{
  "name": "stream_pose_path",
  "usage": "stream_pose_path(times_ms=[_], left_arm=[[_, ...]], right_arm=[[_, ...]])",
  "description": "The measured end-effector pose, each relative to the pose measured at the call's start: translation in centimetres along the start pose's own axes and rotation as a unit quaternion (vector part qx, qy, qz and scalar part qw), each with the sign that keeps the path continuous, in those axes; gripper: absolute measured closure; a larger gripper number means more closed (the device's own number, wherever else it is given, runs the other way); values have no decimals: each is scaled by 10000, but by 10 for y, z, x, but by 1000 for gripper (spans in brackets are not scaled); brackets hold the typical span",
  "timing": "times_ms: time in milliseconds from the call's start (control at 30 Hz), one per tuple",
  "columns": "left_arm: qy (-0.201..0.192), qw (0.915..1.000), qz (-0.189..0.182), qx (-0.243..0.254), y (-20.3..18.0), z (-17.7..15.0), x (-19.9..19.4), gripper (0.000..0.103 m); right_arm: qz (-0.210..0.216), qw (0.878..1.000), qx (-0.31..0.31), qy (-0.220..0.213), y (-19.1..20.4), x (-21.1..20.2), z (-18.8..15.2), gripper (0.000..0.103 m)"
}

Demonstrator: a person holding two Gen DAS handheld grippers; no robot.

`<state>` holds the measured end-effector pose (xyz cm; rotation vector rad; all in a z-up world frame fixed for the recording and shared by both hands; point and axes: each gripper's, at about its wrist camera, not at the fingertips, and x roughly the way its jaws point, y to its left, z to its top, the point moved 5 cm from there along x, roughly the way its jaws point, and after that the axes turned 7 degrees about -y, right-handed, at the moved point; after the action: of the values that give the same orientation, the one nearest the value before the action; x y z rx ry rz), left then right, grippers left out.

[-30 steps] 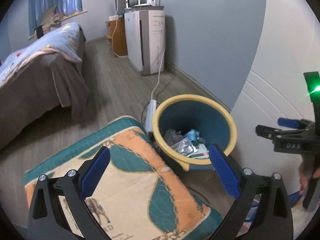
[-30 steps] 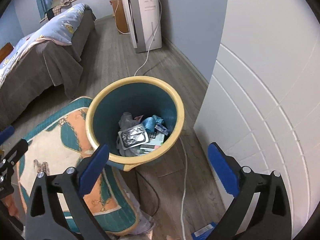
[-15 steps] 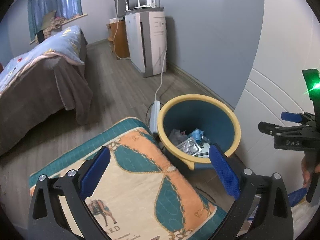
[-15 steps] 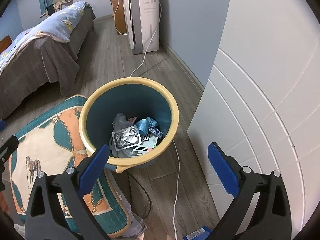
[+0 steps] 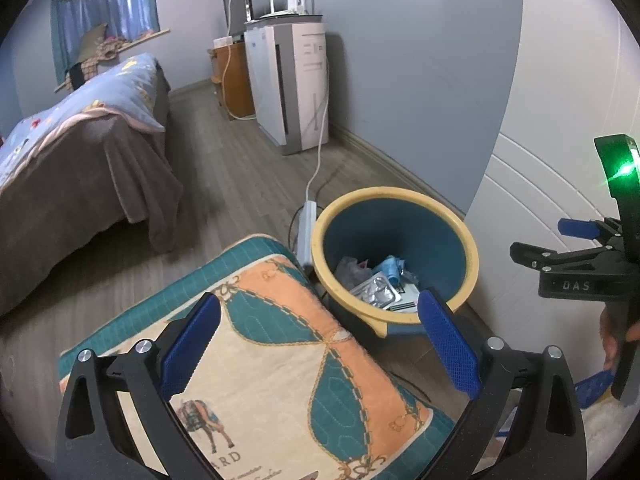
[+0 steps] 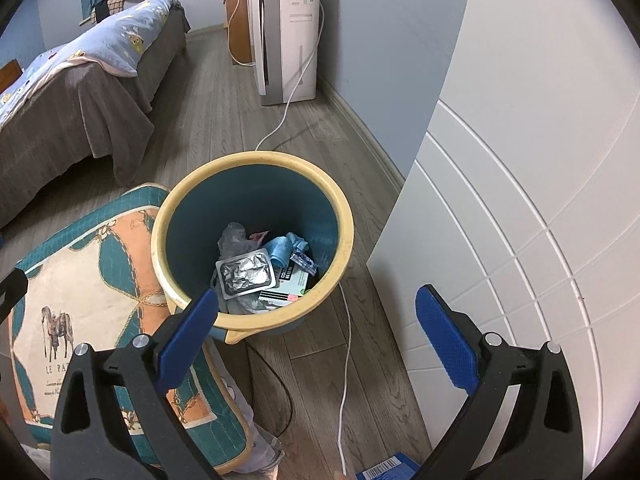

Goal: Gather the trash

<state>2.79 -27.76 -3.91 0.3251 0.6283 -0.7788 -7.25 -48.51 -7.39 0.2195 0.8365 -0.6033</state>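
both hand-held grippers drawn back, bin [image 6: 252, 240] rim clear, jaws spread

"DAS" in raised letters on the black body of the right hand-held gripper [image 5: 576, 285] at three o'clock, "LE PA…" under a horse print on the patterned cushion [image 6: 60, 368] at nine o'clock, "…ARD" on that cushion in the left wrist view, a barcode too small to read on a blue box [image 6: 386, 470] at six o'clock

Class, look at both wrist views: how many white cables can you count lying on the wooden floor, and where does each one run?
2. One white cable runs from the white appliance toward the bin. Another white cable trails past the bin's right side toward the camera. Others may be hidden behind the bin.
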Motion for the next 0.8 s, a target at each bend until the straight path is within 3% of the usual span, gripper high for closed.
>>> stream_pose_path(times_ms=[800], left_arm=[[-11, 10000, -57, 8, 0, 2, -3, 5]], right_arm=[[-149, 9998, -142, -4, 3, -2, 0, 6]])
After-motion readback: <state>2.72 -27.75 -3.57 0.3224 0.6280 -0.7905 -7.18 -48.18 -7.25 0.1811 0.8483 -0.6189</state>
